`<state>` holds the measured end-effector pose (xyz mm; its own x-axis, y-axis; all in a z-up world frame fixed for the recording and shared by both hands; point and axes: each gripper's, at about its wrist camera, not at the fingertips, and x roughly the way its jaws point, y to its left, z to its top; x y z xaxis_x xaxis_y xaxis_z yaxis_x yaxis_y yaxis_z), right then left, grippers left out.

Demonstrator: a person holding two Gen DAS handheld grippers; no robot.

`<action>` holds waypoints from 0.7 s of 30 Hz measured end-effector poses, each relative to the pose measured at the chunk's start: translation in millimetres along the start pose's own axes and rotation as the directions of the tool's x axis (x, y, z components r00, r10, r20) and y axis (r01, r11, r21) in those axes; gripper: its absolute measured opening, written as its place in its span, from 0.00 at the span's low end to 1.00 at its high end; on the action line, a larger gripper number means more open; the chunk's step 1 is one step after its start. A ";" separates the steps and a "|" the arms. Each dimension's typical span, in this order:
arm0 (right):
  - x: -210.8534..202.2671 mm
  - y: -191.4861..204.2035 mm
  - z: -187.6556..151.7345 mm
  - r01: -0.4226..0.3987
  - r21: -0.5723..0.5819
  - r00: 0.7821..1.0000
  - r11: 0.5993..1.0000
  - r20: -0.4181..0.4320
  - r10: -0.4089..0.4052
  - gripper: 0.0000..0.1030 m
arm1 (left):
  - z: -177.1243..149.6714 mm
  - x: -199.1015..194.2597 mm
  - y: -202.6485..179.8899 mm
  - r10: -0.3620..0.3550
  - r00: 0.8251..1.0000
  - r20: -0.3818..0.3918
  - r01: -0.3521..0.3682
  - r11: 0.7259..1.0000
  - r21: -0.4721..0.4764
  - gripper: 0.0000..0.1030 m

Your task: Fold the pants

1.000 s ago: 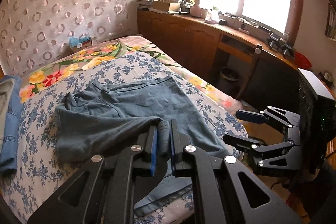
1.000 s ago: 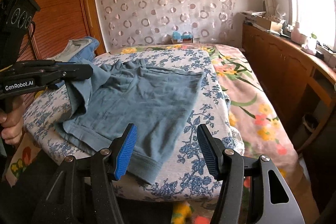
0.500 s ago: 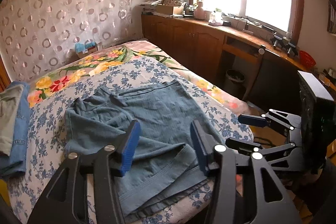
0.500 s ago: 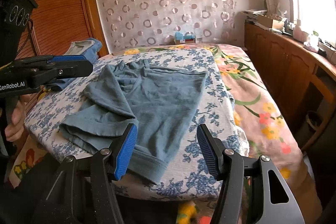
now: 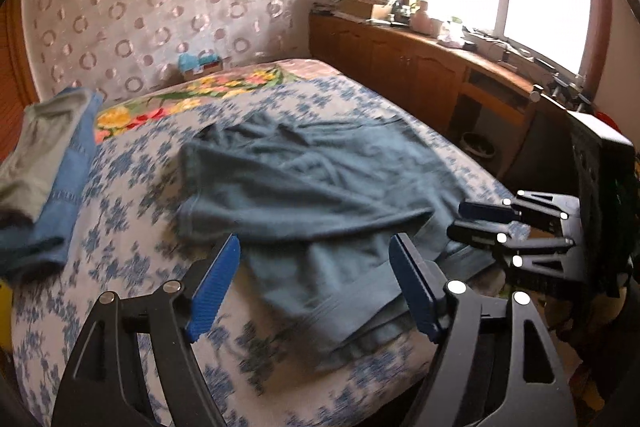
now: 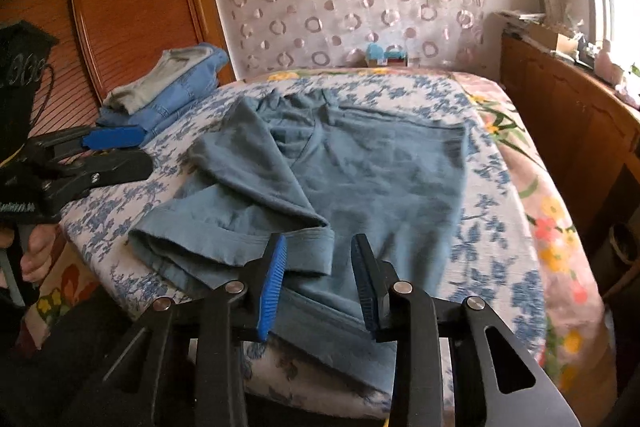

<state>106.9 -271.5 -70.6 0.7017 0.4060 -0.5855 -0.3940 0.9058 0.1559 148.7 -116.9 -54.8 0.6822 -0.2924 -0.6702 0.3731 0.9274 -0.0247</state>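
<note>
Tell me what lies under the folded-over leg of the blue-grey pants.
Under the folded-over leg lies the other leg of the pants, its hem showing at the bed's near edge, on the floral sheet. How far the lower leg reaches beneath is covered.

Pants [image 5: 320,187] leg released by left gripper [image 5: 316,283]; right gripper [image 6: 320,279] narrower.

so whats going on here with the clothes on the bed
A person with a gripper in each hand is folding blue-grey pants on the flowered bed. One leg lies folded across the other. The left gripper is open and holds nothing. The right gripper is open at the hem near the bed's edge. Folded clothes sit stacked to one side.
</note>
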 end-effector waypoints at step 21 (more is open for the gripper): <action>-30.0 15.3 13.8 0.024 -0.036 0.994 0.999 0.107 -0.020 0.07 | -37.1 15.6 21.9 -0.004 0.999 -0.047 0.000 0.998 -0.071 0.75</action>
<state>88.1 -268.1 -39.6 0.7690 0.3986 -0.4997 -0.3985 0.9102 0.1128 144.2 -92.5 -93.3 0.6506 -0.2846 -0.7041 0.3282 0.9414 -0.0774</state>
